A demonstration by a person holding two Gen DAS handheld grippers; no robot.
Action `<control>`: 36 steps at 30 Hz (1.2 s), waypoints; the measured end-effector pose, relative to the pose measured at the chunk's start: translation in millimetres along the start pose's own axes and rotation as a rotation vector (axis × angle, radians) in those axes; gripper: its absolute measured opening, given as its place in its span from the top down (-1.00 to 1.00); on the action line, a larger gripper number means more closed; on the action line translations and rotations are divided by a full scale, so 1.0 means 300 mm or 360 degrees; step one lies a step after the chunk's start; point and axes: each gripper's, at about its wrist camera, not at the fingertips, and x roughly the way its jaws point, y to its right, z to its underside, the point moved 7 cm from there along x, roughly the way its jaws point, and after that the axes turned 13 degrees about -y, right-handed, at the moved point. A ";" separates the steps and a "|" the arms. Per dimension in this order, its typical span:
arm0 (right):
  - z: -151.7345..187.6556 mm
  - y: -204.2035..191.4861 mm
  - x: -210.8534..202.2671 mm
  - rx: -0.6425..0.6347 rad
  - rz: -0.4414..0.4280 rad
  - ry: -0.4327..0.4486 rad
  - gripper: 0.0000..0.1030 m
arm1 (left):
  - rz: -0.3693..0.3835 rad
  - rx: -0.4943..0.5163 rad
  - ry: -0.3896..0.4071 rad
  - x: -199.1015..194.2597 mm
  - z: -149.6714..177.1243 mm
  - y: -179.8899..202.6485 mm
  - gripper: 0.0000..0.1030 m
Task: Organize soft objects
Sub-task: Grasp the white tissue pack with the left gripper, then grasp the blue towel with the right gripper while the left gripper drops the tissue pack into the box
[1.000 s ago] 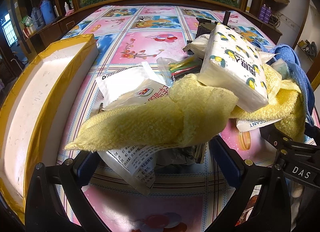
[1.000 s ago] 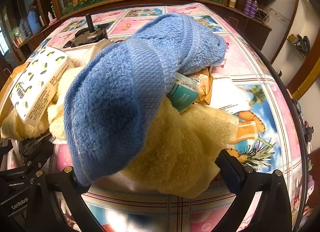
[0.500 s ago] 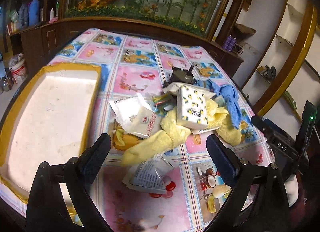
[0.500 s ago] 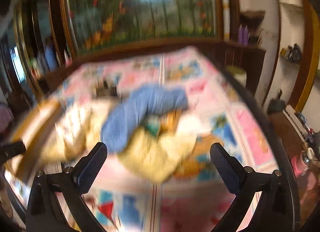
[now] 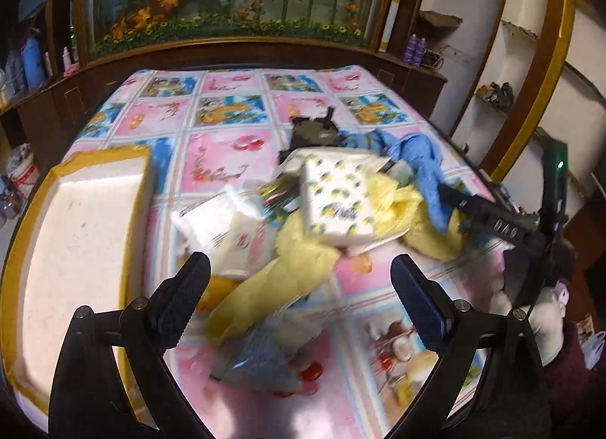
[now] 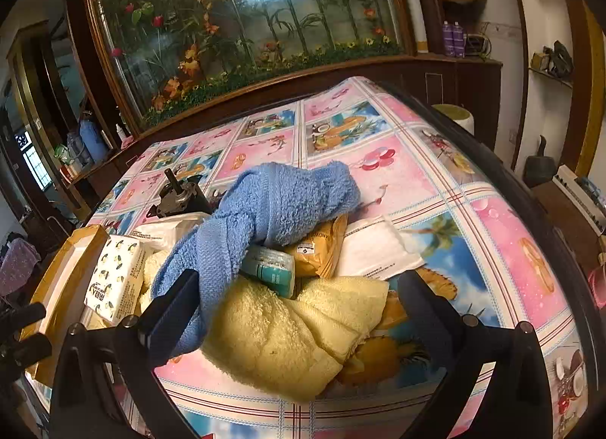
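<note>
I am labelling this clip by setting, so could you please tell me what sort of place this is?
Most likely a room in a home: a table under a fruit-print cover, a wood-framed glass panel with painted bamboo and flowers behind it, and wall shelves holding odds and ends.

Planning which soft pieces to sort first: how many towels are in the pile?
2 visible: a blue towel draped over the packets, and a yellow towel beneath it at the pile's near side. More could be buried.
</note>
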 end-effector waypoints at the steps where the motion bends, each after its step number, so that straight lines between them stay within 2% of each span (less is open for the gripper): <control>1: 0.001 0.003 0.006 0.0007 -0.0004 -0.0014 -0.99 | 0.0020 0.0012 0.0022 0.009 -0.037 0.024 -0.89; 4: -0.002 0.015 0.002 0.0033 -0.0015 -0.0007 -0.99 | 0.0000 0.0044 0.0035 0.073 -0.129 0.079 -0.89; 8: -0.003 0.036 -0.005 0.0080 -0.0025 0.0004 -0.99 | -0.0136 0.0090 -0.0094 0.210 -0.151 0.102 -0.85; 9: -0.003 0.040 -0.005 0.0087 -0.0025 0.0003 -0.99 | -0.0133 0.0088 -0.0139 0.238 -0.141 0.100 -0.37; 10: -0.003 0.041 -0.006 0.0090 -0.0026 0.0003 -0.99 | -0.0093 0.0072 -0.0200 0.261 -0.127 0.091 0.00; 11: -0.003 0.042 -0.007 0.0093 -0.0030 0.0006 -0.99 | -0.0027 0.0035 -0.0218 0.262 -0.116 0.081 0.02; 15: -0.003 0.035 -0.010 0.0086 -0.0043 0.0006 -0.99 | 0.0101 -0.0053 -0.0101 0.158 -0.091 0.056 0.02; 24: -0.014 0.042 -0.037 0.0100 -0.0064 0.0032 -0.99 | 0.0383 -0.0221 0.0206 -0.229 0.030 -0.035 0.01; 28: -0.079 0.014 -0.105 0.0056 -0.0122 0.0031 -0.99 | 0.0364 -0.0285 0.0315 -0.374 0.102 -0.123 0.01; 31: -0.160 -0.023 -0.070 0.0064 -0.0207 -0.0113 -0.99 | 0.0345 -0.0326 0.0394 -0.461 0.140 -0.177 0.01; 35: -0.234 -0.031 0.087 0.0047 0.0027 -0.0295 -0.95 | 0.0250 -0.0338 0.0481 -0.555 0.179 -0.226 0.01; 36: -0.230 -0.028 0.120 0.0068 0.0046 -0.0354 -0.84 | 0.0227 -0.0340 0.0492 -0.572 0.189 -0.235 0.01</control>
